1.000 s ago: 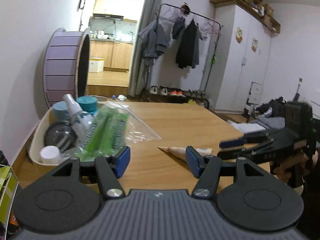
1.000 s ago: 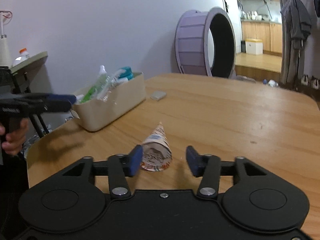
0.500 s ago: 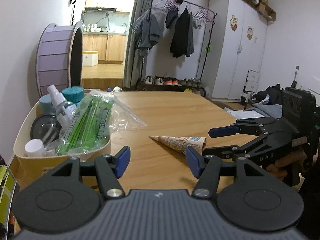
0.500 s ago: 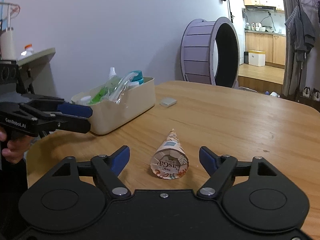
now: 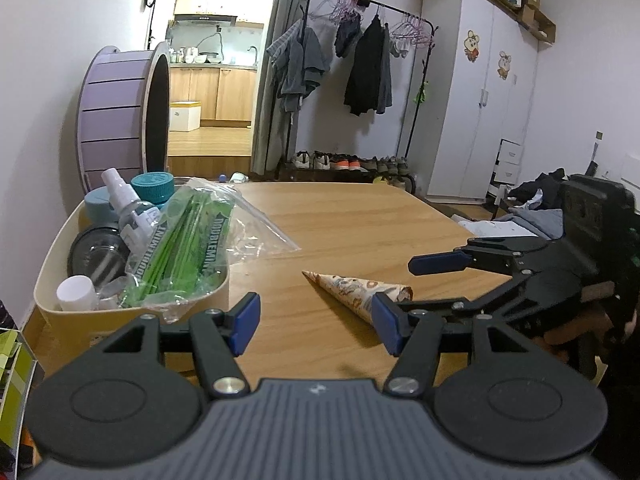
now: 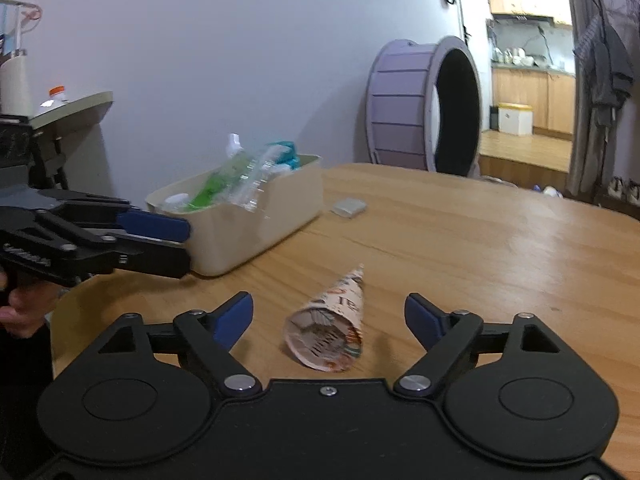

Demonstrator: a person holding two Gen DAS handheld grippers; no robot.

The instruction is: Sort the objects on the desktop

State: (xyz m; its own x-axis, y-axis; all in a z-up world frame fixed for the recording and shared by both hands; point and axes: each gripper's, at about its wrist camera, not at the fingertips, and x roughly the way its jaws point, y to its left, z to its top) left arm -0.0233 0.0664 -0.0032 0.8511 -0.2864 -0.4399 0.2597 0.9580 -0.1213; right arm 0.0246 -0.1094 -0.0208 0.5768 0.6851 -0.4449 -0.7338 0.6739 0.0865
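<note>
We see the paper cone [image 6: 326, 330] lying on the desk [image 6: 480, 248] between the wide-open jaws of our right gripper [image 6: 329, 316]; our left gripper [image 5: 314, 318] hangs released, empty, near the bin [image 5: 132, 316]

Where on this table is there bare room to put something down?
The table is bare beyond and right of the paper cone, and between the cone and the small grey block. The beige bin at the left edge is crowded full.
</note>
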